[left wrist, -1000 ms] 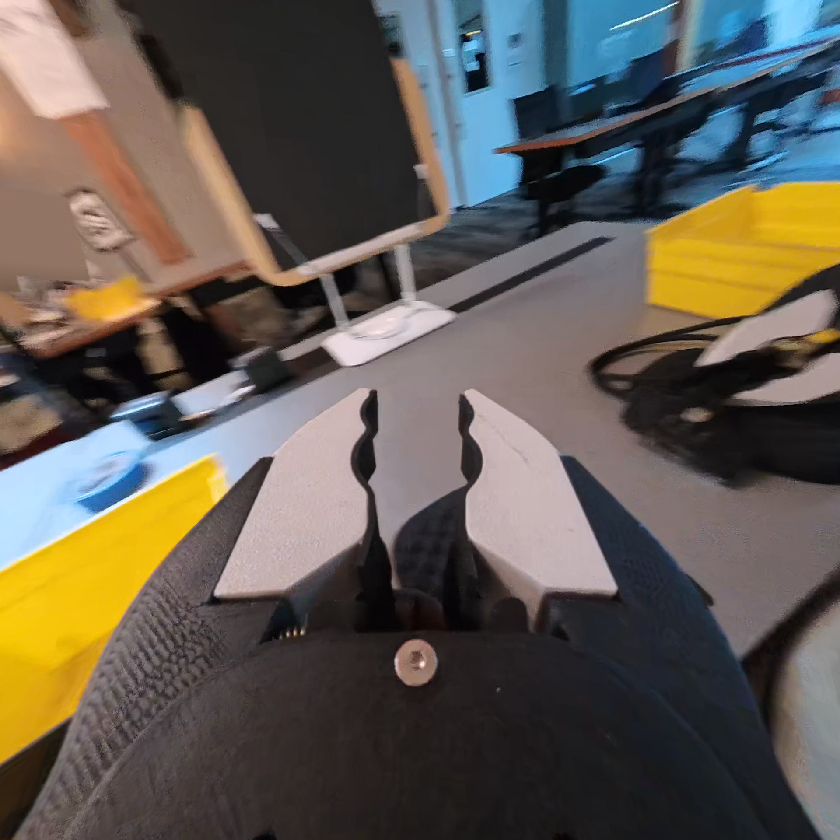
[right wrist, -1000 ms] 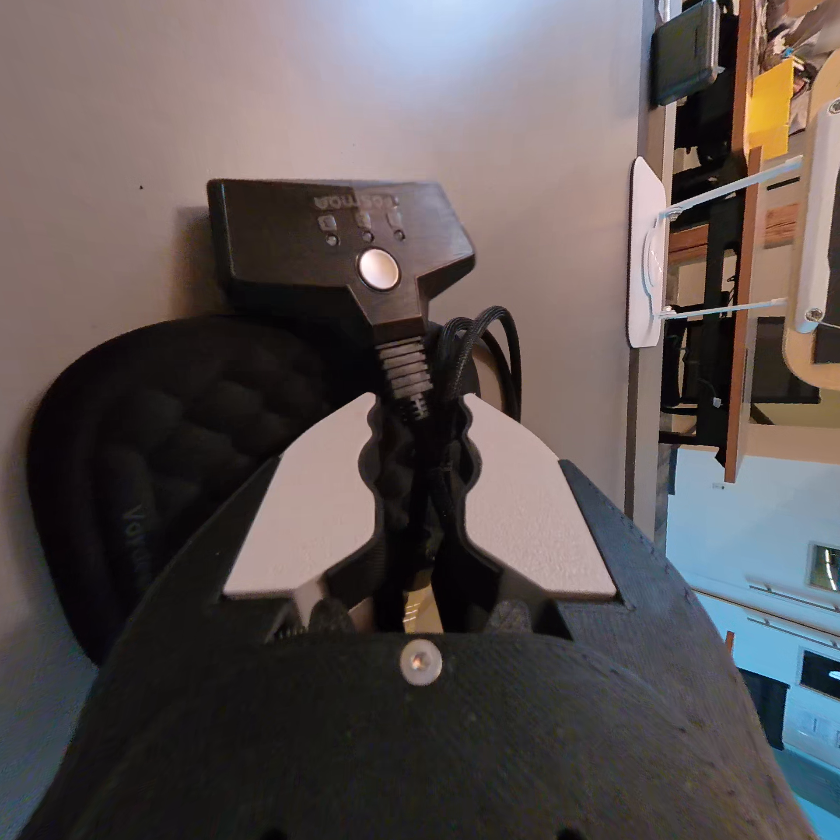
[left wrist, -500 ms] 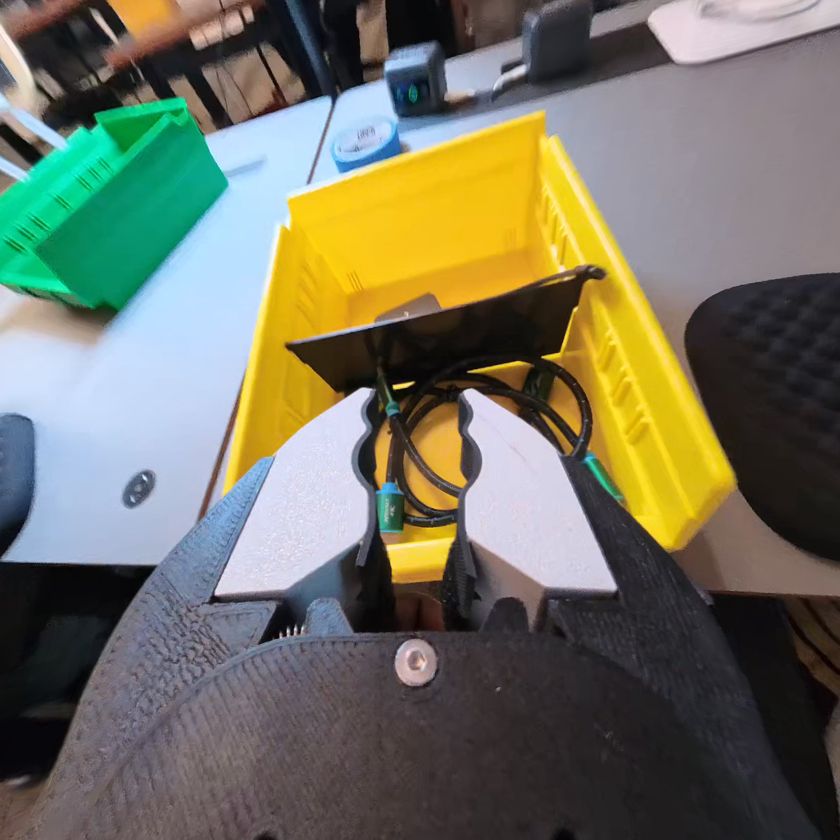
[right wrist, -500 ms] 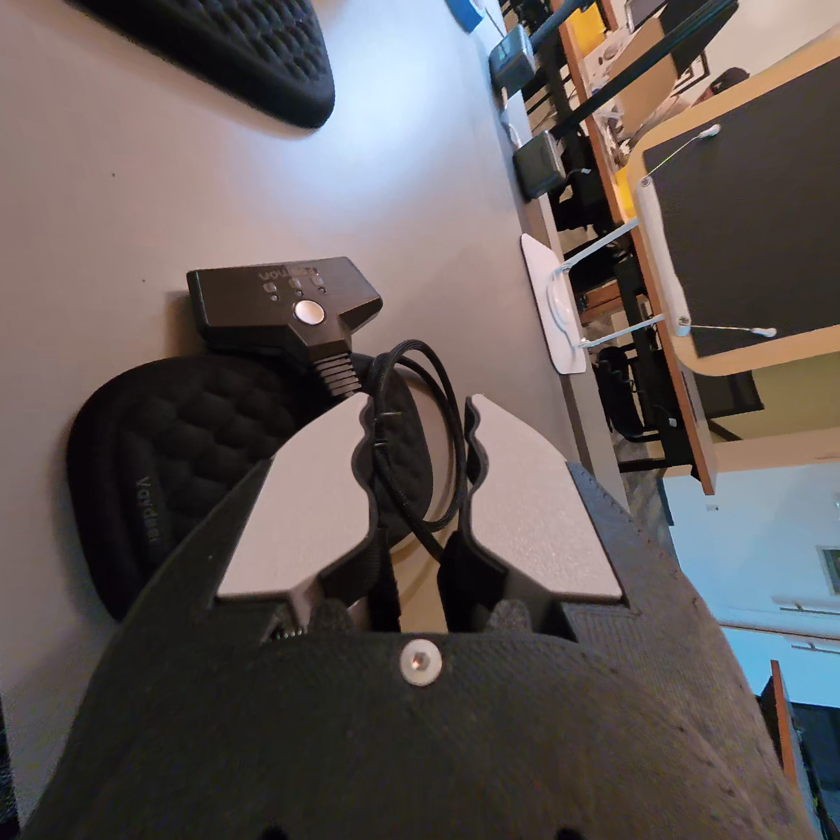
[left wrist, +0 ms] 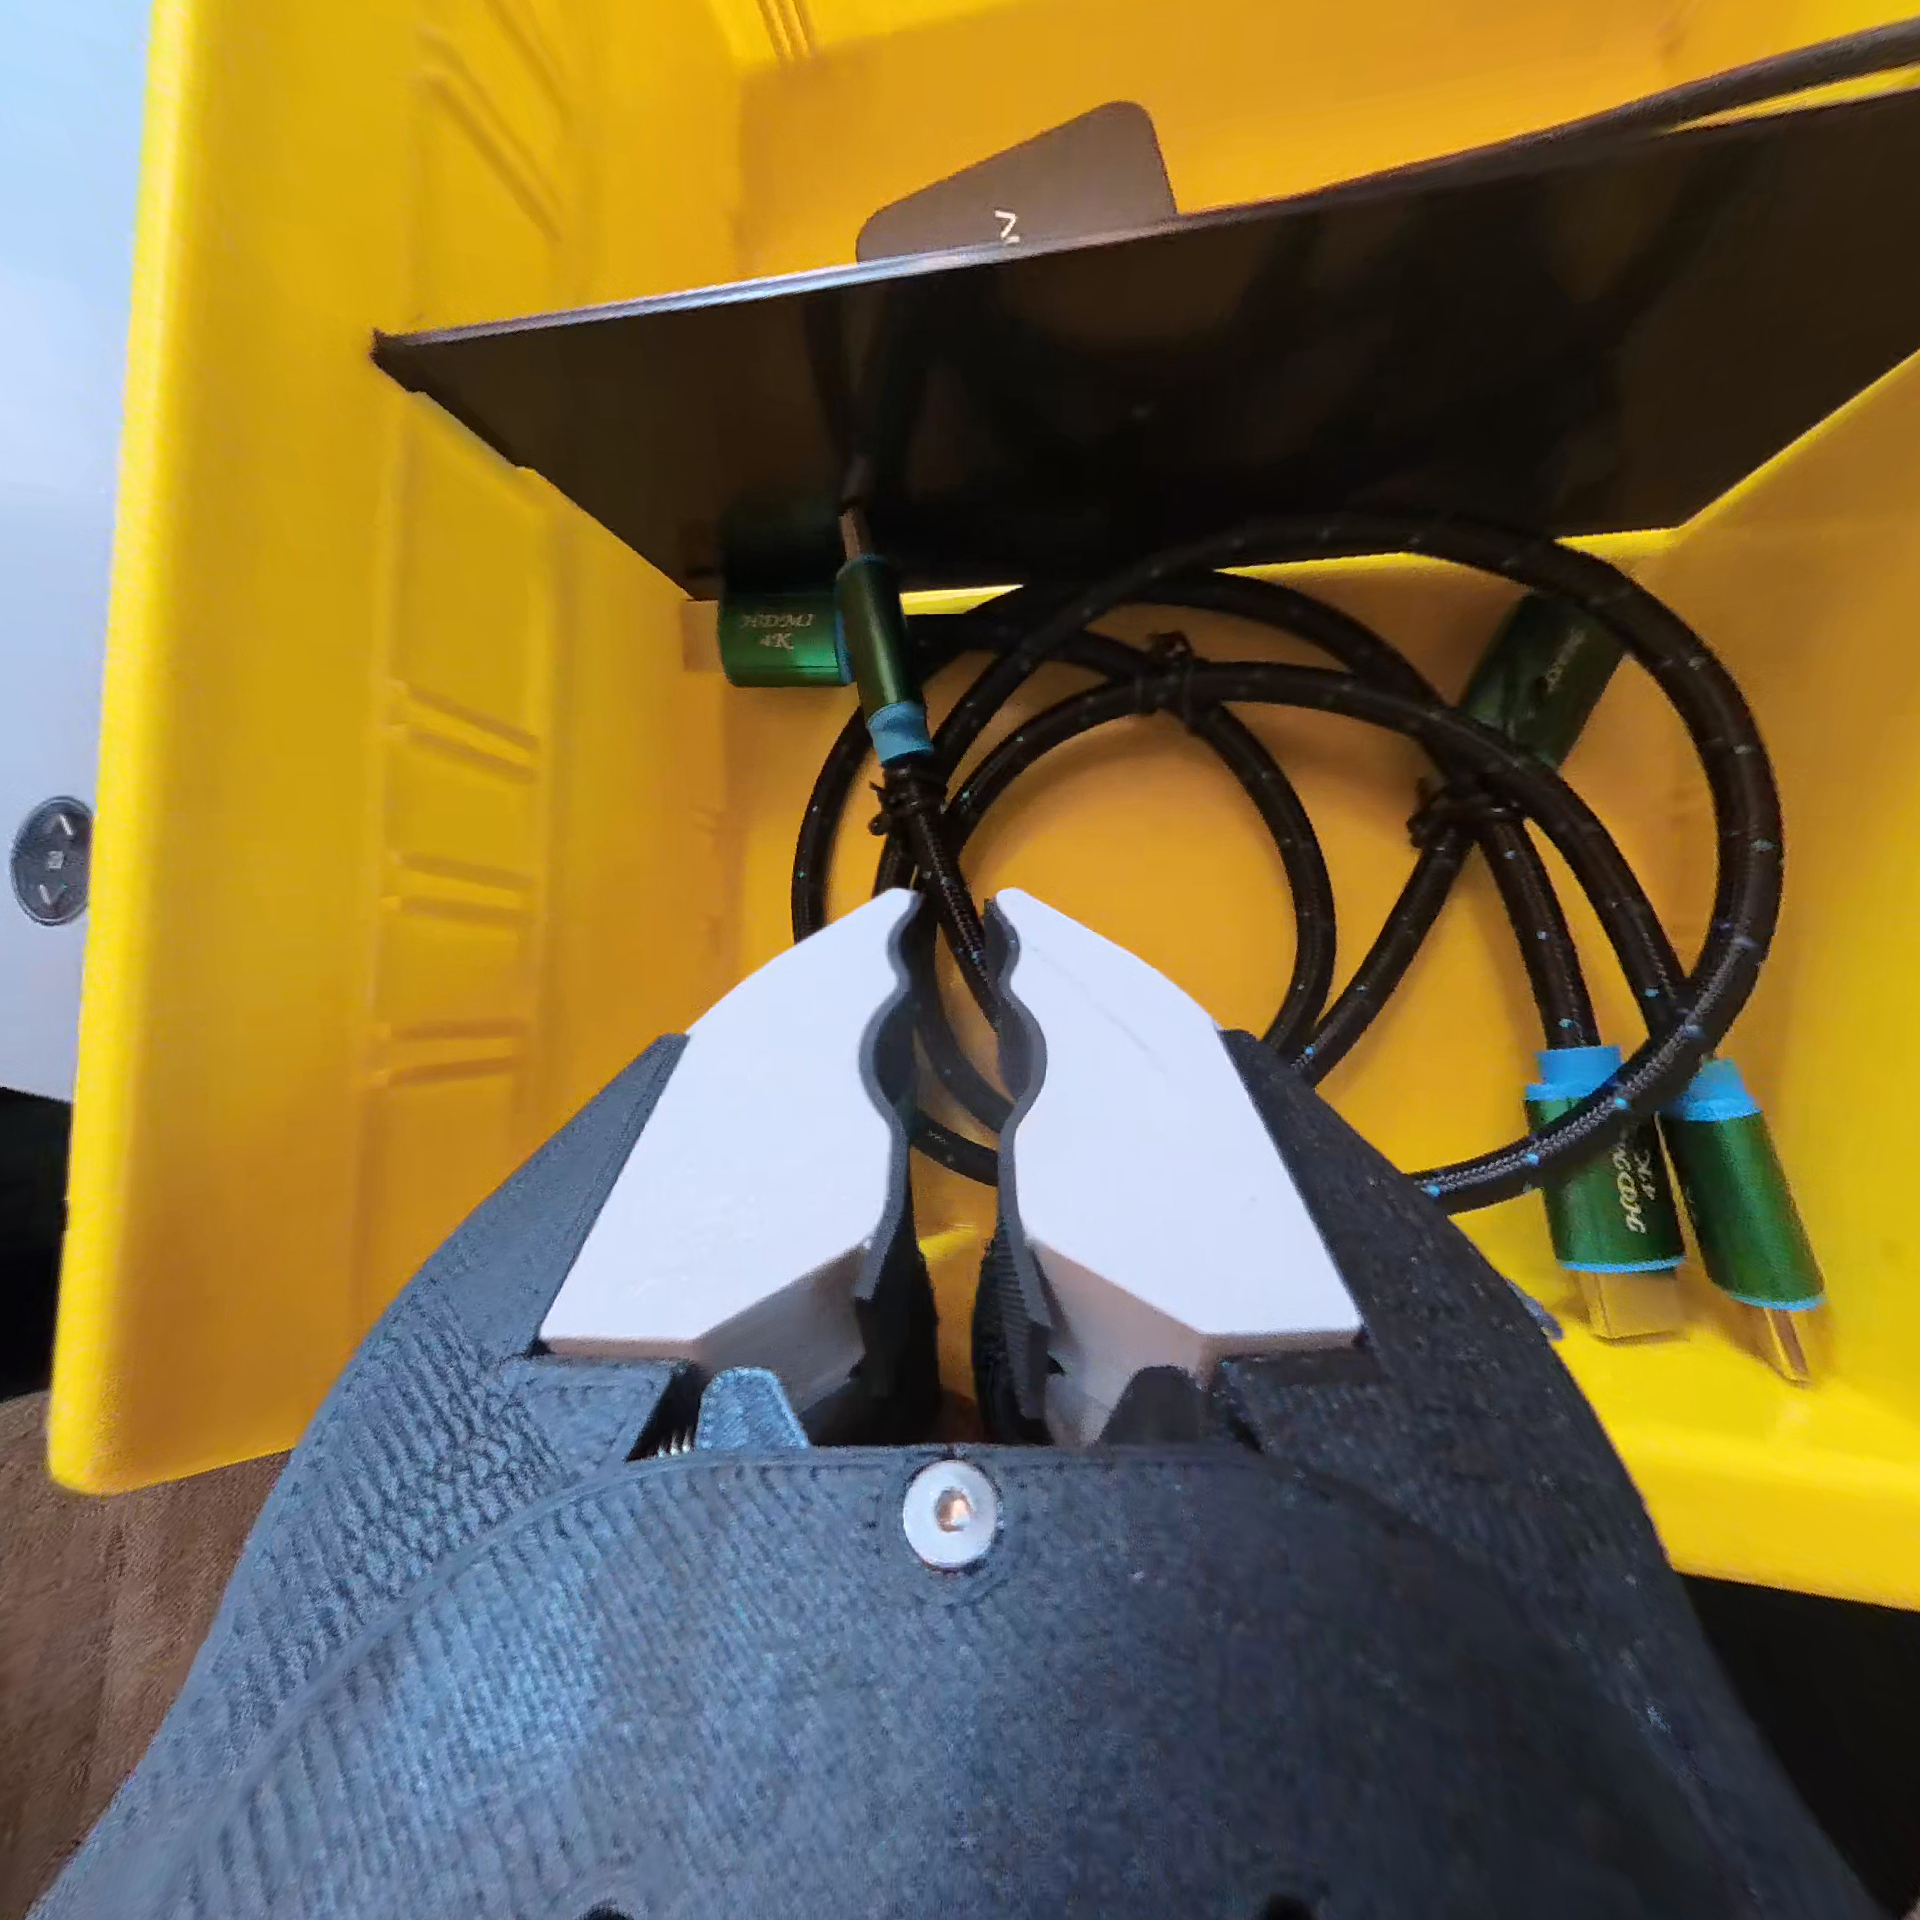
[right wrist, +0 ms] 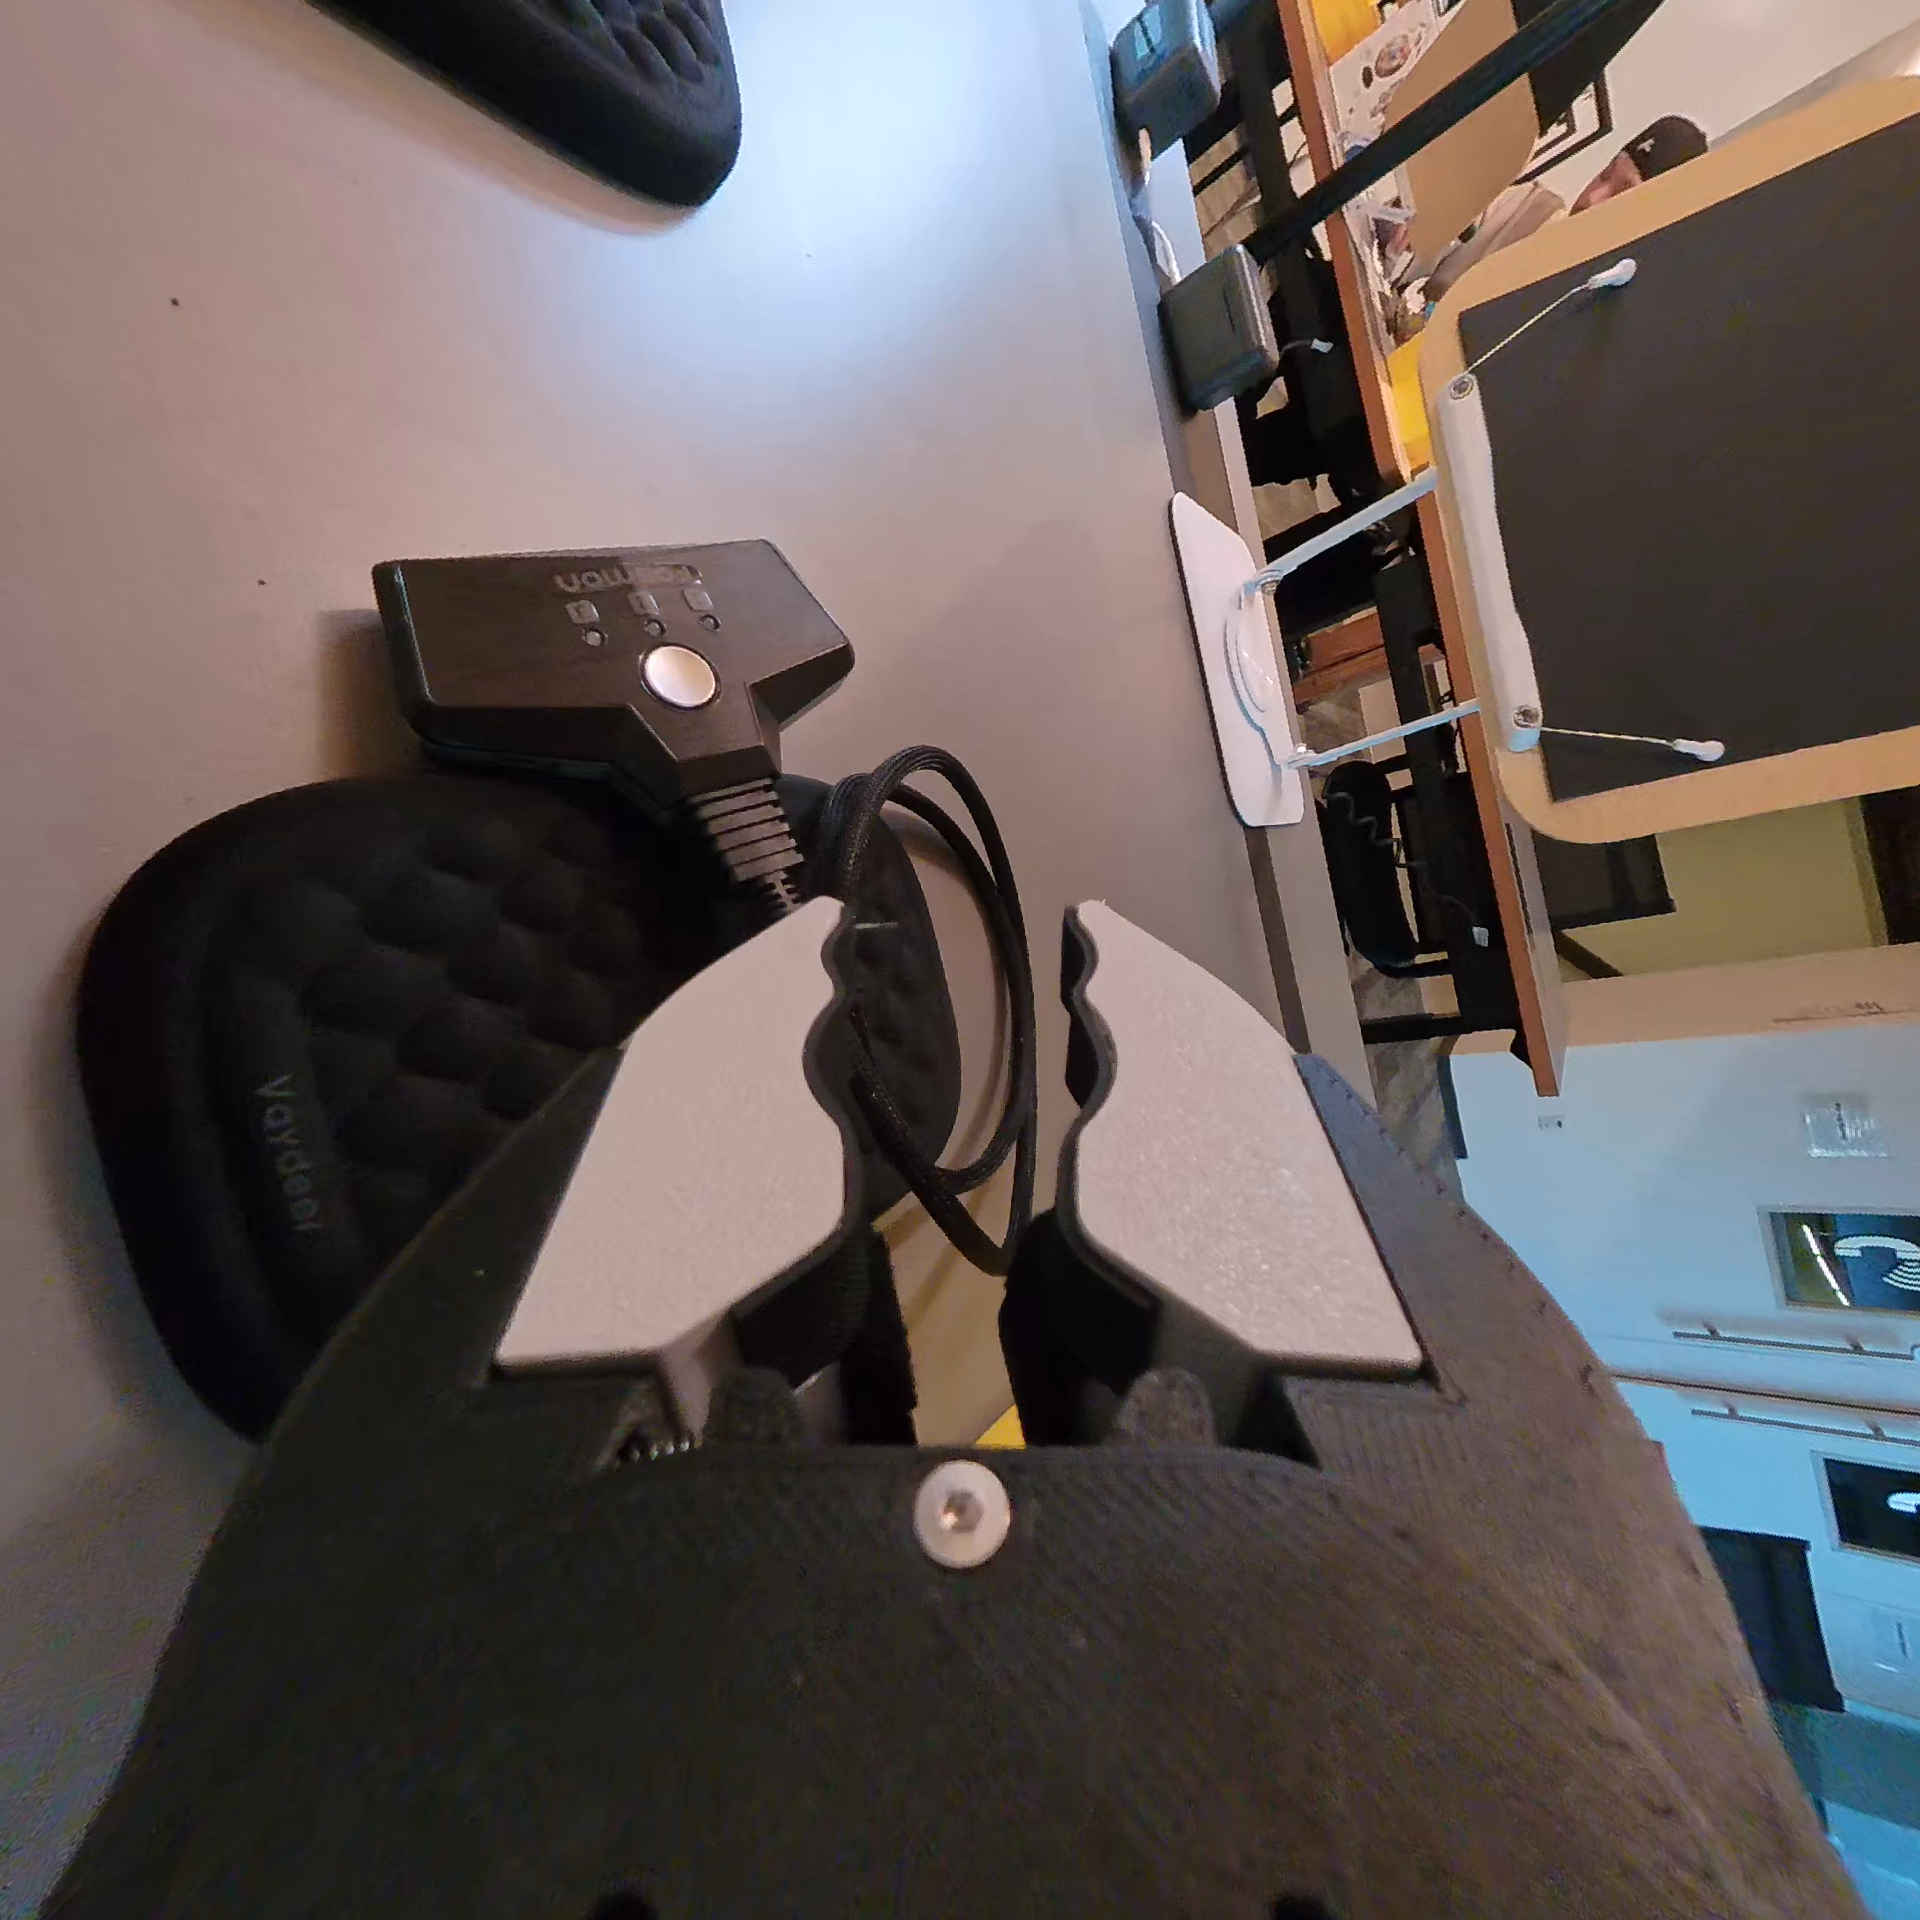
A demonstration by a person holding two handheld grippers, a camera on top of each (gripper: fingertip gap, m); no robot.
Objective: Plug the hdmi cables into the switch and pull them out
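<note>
A: Where are the HDMI cables (left wrist: 1340, 727) found?

B: They are coiled in the yellow bin (left wrist: 312, 623), in black braided loops tied with thin twists. Two green plugs (left wrist: 1673, 1184) are laid side by side at the bin's near right corner, a third green plug (left wrist: 781, 646) is tucked under the edge of a dark flat panel (left wrist: 1247, 416) that is propped across the bin, and a fourth is seen at the right, beneath the loops.

A: And the left gripper (left wrist: 951, 914)?

B: It is lowered into the bin, and its fingers (left wrist: 748, 1143) are drawn nearly together around one braided strand just below a slim green plug. Whether the strand is truly pinched cannot be told.

A: How is the switch (right wrist: 613, 665) placed?

B: It is laid flat on the grey table (right wrist: 416, 364), a black box with a round silver button, its rear edge resting on a black padded wrist rest (right wrist: 343, 997). Its own thin black lead (right wrist: 987, 935) is looped back toward the camera.

A: And the right gripper (right wrist: 951, 925)?

B: Its fingers (right wrist: 707, 1143) are held apart, with the lead's loop seen in the gap between them; nothing is gripped. A second black pad (right wrist: 582, 94) is seen farther off on the table.
</note>
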